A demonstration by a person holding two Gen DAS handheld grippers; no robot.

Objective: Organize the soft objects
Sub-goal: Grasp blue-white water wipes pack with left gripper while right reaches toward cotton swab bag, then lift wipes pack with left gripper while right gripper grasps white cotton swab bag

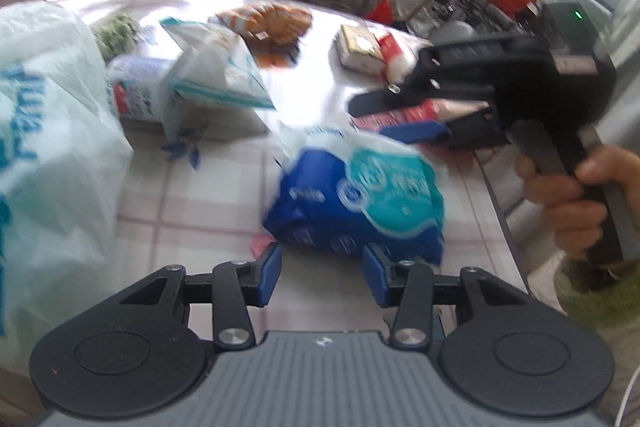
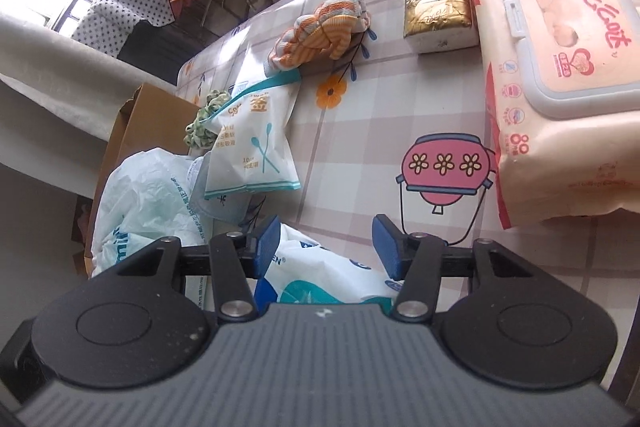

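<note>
A blue and teal tissue pack (image 1: pixel 360 199) lies on the checked tablecloth just ahead of my left gripper (image 1: pixel 320 273), which is open and empty. My right gripper (image 2: pixel 326 247) is open with the same pack (image 2: pixel 328 279) lying under and between its fingers; it also shows from the side in the left wrist view (image 1: pixel 404 115). Other soft goods lie around: a cotton-swab bag (image 2: pixel 256 143), an orange striped cloth (image 2: pixel 324 31), a gold tissue pack (image 2: pixel 438 3), a pink wet-wipes pack (image 2: pixel 560 75), a green scrunchie (image 2: pixel 204 119).
A white plastic bag (image 1: pixel 44 155) fills the left side, also seen in the right wrist view (image 2: pixel 148 203). A cardboard box (image 2: pixel 132 131) stands beside the table. The table's right edge (image 1: pixel 500 211) runs near the hand. A white tub (image 1: pixel 132 87) sits behind the swab bag.
</note>
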